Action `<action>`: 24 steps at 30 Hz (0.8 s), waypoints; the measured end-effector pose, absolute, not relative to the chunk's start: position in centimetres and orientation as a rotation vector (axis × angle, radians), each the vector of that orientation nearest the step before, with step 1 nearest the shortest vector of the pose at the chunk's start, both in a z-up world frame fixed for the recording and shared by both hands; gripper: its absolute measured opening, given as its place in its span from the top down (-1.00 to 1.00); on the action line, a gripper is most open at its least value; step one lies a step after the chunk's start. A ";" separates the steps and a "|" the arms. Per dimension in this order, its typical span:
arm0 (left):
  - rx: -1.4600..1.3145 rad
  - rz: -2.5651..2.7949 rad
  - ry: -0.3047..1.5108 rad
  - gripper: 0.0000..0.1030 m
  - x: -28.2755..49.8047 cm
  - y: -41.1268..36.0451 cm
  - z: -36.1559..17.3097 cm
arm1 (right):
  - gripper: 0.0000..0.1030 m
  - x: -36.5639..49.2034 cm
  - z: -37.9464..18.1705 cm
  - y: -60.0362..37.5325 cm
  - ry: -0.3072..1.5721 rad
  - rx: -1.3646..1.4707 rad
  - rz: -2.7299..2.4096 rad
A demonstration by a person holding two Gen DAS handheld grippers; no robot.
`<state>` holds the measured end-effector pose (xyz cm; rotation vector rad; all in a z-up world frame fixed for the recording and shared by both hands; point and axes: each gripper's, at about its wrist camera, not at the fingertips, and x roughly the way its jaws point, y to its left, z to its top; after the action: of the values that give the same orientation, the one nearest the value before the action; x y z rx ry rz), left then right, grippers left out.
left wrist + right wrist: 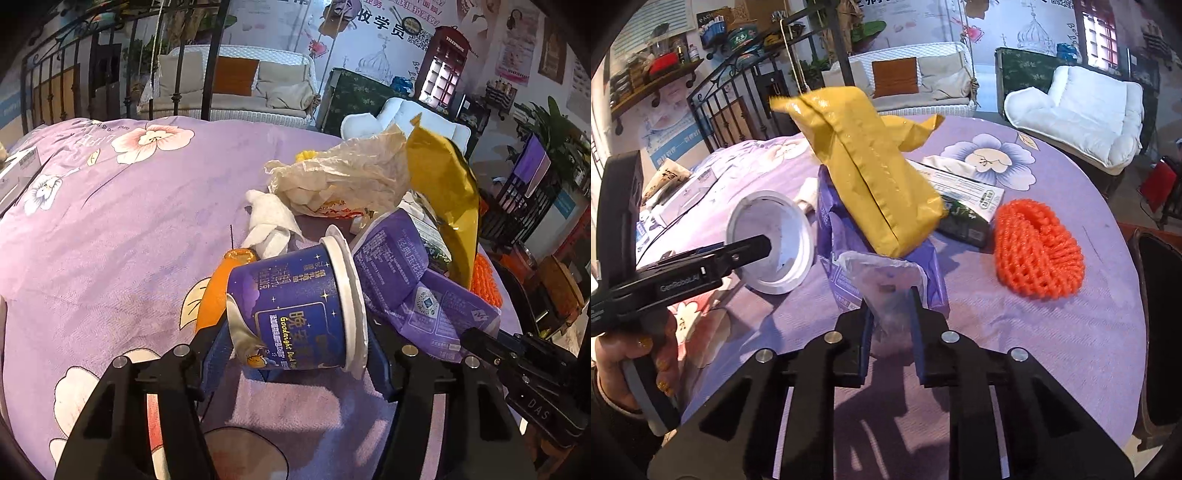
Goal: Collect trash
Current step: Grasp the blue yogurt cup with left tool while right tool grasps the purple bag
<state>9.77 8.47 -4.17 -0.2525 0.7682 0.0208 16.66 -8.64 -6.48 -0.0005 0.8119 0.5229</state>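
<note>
My left gripper (299, 354) is shut on a dark blue yogurt cup (291, 310), held on its side above the purple flowered tablecloth (110, 221). The cup's white open mouth (772, 240) faces the right wrist view, with the left gripper's finger (738, 254) beside it. My right gripper (890, 325) is shut on the edge of a purple wrapper (886, 273), seen also in the left wrist view (417, 288). A yellow foil bag (875, 184) leans over the wrapper. Trash beyond: a crumpled tissue (269, 221), a beige plastic bag (343, 177), an orange bottle (218, 288).
An orange foam net sleeve (1038, 251) lies on the right of the table, a dark box (964, 218) behind the yellow bag. Boxes and papers (683, 195) lie at the far left. A white cushioned chair (1082, 118) and a swing sofa (916, 85) stand beyond the table.
</note>
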 end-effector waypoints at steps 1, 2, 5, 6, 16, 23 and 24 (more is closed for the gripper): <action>-0.250 0.021 0.756 -0.20 9.5 8.4 -3.9 | 0.69 16.3 -6.3 -8.7 0.808 0.008 0.528; -0.243 0.024 0.743 -0.19 9.1 8.3 -3.6 | 0.70 16.0 -6.2 -8.7 0.807 0.019 0.536; -0.228 0.033 0.723 -0.18 8.3 8.3 -3.1 | 0.70 15.2 -6.0 -8.7 0.804 0.041 0.545; -0.225 0.036 0.717 -0.18 8.1 8.3 -3.0 | 0.72 14.8 -6.0 -8.7 0.799 0.041 0.544; -0.228 0.028 0.667 -0.18 7.1 8.5 -2.0 | 0.76 12.8 -3.9 -10.3 0.727 0.140 0.568; -0.227 0.016 0.641 -0.18 7.0 8.5 -1.7 | 0.76 12.1 -3.3 -11.3 0.708 0.168 0.559; -0.229 0.014 0.638 -0.18 6.9 8.5 -1.6 | 0.76 11.9 -3.1 -11.3 0.703 0.172 0.559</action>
<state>6.93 8.48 -1.58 -0.2288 0.6383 0.0142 11.90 -11.32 -3.14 0.1722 0.7030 0.5588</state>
